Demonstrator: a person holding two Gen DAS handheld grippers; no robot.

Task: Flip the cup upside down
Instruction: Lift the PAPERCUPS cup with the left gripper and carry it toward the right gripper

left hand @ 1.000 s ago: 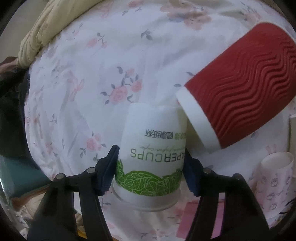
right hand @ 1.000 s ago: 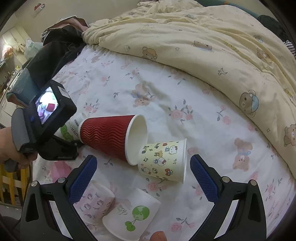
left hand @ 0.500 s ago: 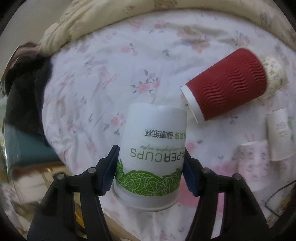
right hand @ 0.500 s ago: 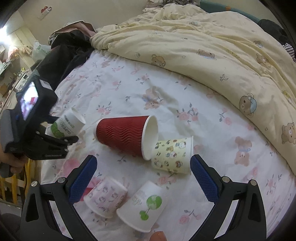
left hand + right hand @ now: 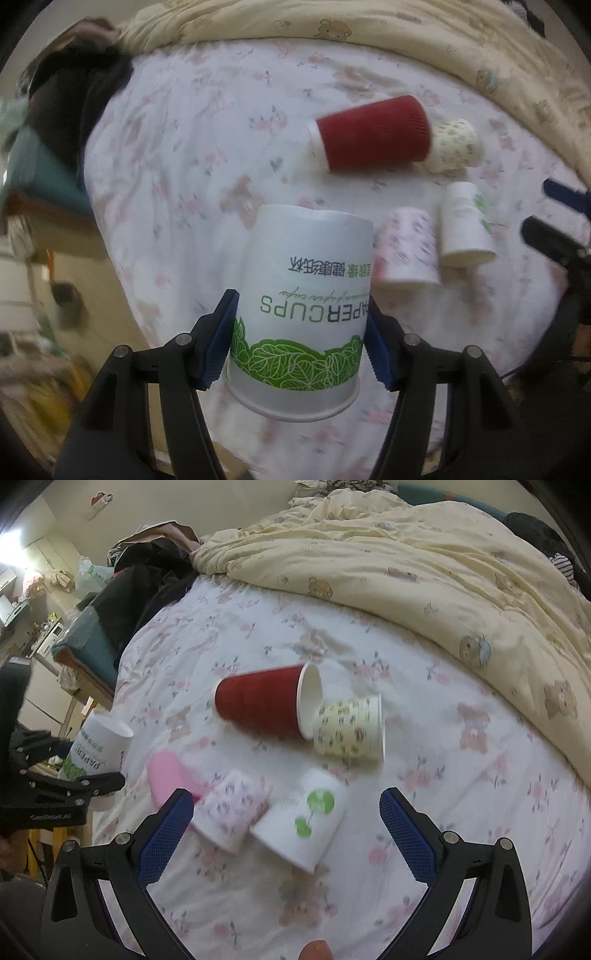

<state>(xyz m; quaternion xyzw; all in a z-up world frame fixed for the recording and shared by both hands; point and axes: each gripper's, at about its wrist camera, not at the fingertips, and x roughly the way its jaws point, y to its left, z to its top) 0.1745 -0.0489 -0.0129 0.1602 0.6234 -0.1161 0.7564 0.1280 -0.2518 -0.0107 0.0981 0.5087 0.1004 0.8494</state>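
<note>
My left gripper (image 5: pixel 301 339) is shut on a white paper cup with a green leaf band (image 5: pixel 303 314), its print reading upside down and its rim toward the camera. It holds the cup in the air above the bed's near-left edge; the cup also shows in the right wrist view (image 5: pixel 98 751). My right gripper (image 5: pixel 286 830) is open and empty, above a white cup with green dots (image 5: pixel 303 823) and a pink-patterned cup (image 5: pixel 231 812) that lie on the sheet.
A red ribbed cup (image 5: pixel 264 701) and a yellow cartoon cup (image 5: pixel 349 725) lie on their sides mid-bed. A pink flat object (image 5: pixel 170 777) lies near the left edge. A yellow bear quilt (image 5: pixel 424 565) covers the far side; dark clothes (image 5: pixel 144 583) lie at far left.
My left gripper has lifted the white cup up and back from the sheet, away from the red cup. The right gripper has drawn back and up a little.
</note>
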